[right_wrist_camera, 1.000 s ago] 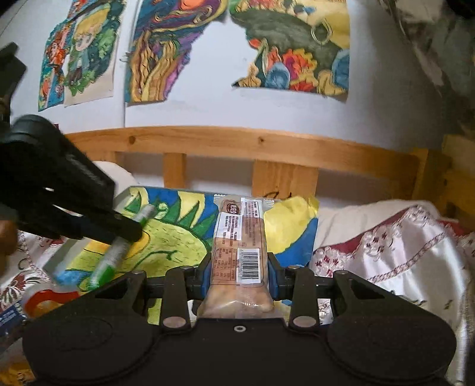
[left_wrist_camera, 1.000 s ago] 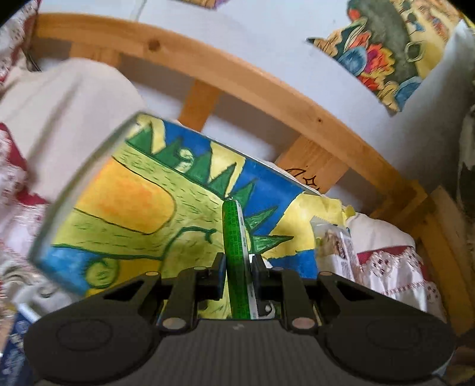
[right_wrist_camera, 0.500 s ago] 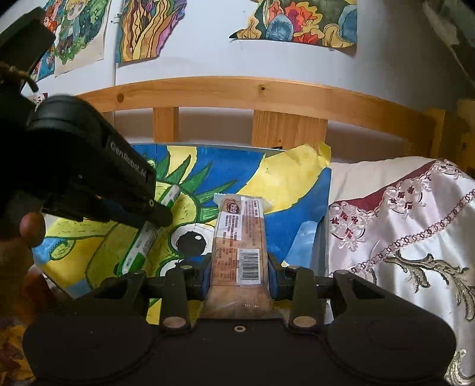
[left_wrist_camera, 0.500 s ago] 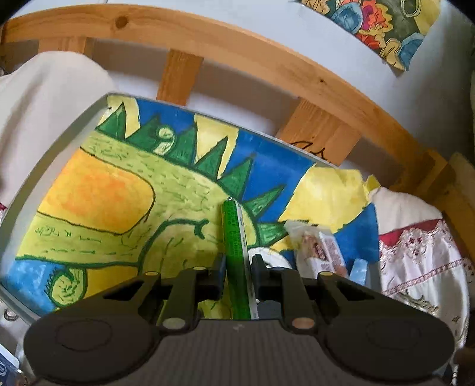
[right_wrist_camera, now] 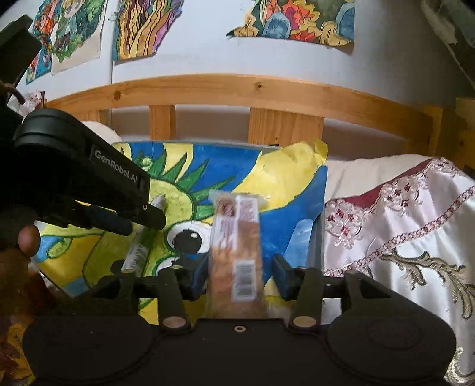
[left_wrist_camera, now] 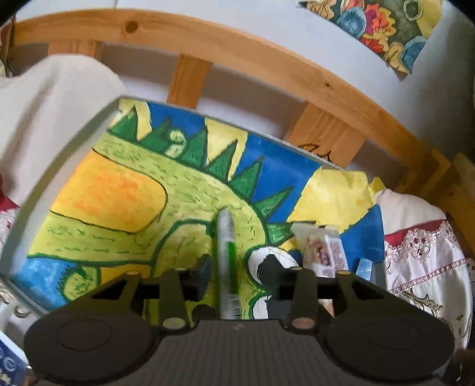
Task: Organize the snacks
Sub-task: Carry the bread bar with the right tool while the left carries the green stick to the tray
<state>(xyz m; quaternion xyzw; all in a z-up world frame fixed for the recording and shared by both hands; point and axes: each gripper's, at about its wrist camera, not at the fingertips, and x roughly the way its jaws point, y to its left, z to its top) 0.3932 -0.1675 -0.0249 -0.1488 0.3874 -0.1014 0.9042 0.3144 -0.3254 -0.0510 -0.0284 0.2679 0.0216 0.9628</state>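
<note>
Two grippers: both held low over a painted tray, each with a snack lying between its spread fingers.
Left gripper [left_wrist_camera: 234, 274]: fingers wide apart, gaps showing on both sides of the green stick snack [left_wrist_camera: 226, 261]; nothing pinched. Pointed forward and downward toward the tray's middle.
Green stick snack: lengthwise between the left fingers, blurred, over the green dragon painting; whether it rests on the tray cannot be told.
Right gripper [right_wrist_camera: 239, 274]: fingers spread, clear of both sides of the wrapped bar [right_wrist_camera: 236, 246]; nothing pinched. Pointed forward over the tray's right part.
Wrapped bar: upright in frame, blurred, barcode near its lower end, just left of the tray's right edge.
Left hand: fingertip [right_wrist_camera: 28, 239] visible at the gripper's handle in the right wrist view, at the tray's left side.
Tray [left_wrist_camera: 74, 142]: grey rim, lined with a dragon painting in yellow, green and blue; yellow paper curls over its far right corner.
Embroidered cloth [right_wrist_camera: 400, 225]: white and maroon, just beside the tray's right edge.
Pillow [left_wrist_camera: 53, 118]: white, beyond the tray's left edge.
Headboard [right_wrist_camera: 267, 92]: wooden rail with slats behind the tray.
Wall paintings [right_wrist_camera: 297, 20]: colourful sheets above the headboard.
</note>
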